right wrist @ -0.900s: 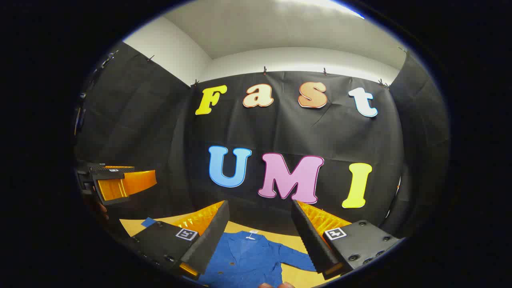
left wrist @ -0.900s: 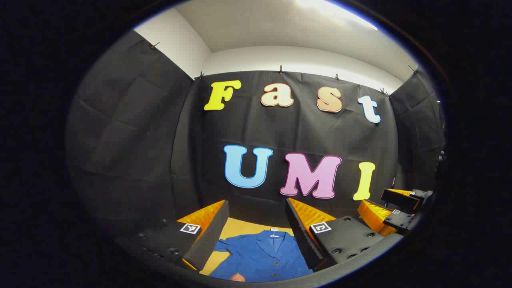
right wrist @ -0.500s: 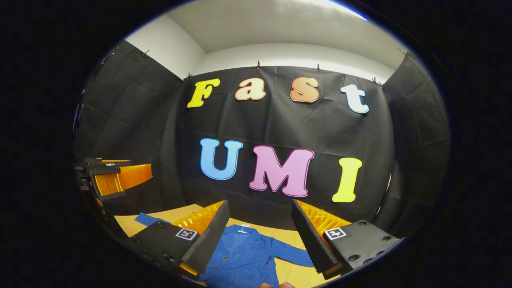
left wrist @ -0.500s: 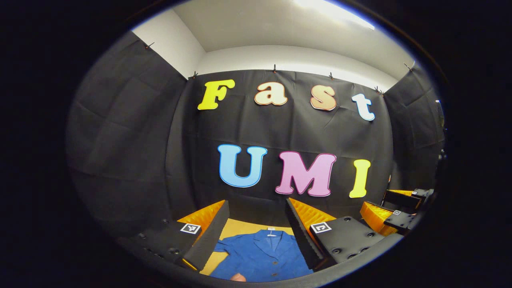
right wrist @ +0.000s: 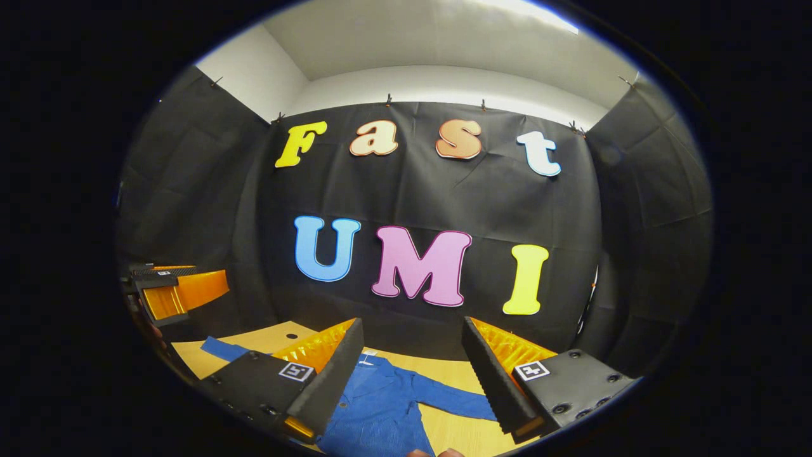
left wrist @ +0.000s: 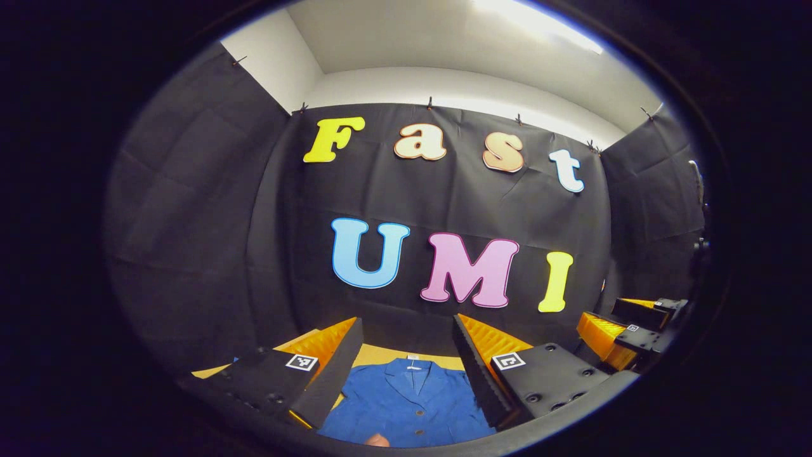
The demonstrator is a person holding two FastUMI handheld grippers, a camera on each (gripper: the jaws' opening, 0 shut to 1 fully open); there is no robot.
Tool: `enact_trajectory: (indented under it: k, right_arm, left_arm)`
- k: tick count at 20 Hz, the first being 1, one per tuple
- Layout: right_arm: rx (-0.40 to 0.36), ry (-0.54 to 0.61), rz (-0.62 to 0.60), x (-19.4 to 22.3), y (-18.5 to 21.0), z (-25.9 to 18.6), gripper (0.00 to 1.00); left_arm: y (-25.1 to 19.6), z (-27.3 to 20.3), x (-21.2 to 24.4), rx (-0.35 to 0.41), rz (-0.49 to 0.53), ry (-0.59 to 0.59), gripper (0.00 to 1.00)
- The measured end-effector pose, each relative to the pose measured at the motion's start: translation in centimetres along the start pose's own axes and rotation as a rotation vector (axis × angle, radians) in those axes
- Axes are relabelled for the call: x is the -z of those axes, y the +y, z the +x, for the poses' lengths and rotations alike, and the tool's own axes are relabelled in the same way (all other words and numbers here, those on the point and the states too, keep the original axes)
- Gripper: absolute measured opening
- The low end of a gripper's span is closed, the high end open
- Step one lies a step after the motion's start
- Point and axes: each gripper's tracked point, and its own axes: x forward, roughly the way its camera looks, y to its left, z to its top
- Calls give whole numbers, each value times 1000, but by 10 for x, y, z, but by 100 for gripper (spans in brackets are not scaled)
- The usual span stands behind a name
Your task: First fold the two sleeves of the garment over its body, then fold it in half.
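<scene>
A blue button-up jacket lies flat on the wooden table, collar toward the far wall. In the right gripper view the jacket has one sleeve stretched out to the right and the other sleeve stretched out to the left. My left gripper hovers above the jacket's chest, open, with nothing between its fingers. My right gripper hangs above the jacket too, open and empty. Each gripper appears in the other's view, at the side: the right gripper and the left gripper.
The light wooden table has a small hole near its far left part. Black cloth walls close the booth behind and at both sides. A person's fingertip shows at the bottom edge.
Both grippers have turned a little to the right and tipped down, staying open. More of the table and both spread sleeves now show in the right gripper view. The jacket has not moved.
</scene>
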Motion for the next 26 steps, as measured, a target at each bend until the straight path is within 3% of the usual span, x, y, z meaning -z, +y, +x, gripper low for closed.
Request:
enact_trajectory:
  k: [12, 17, 18, 24, 25, 26]
  right_arm:
    - [36, 17, -11, 6, -15, 5, 90]
    - [106, 51, 8, 21, -43, 16, 90]
    - [121, 50, 6, 23, -49, 18, 99]
    - [202, 41, 0, 21, -70, 16, 99]
    - [212, 33, 4, 18, -70, 15, 90]
    - [224, 25, 5, 15, -71, 15, 90]
  left_arm:
    - [0, -1, -4, 0, 28, -16, 82]
    - [2, 1, -4, 13, 24, -25, 81]
    - [3, 2, -4, 17, 28, -30, 80]
    - [14, 14, 6, 62, -1, -18, 82]
    - [18, 19, 9, 62, -2, -13, 82]
    - [21, 23, 10, 69, -6, -11, 83]
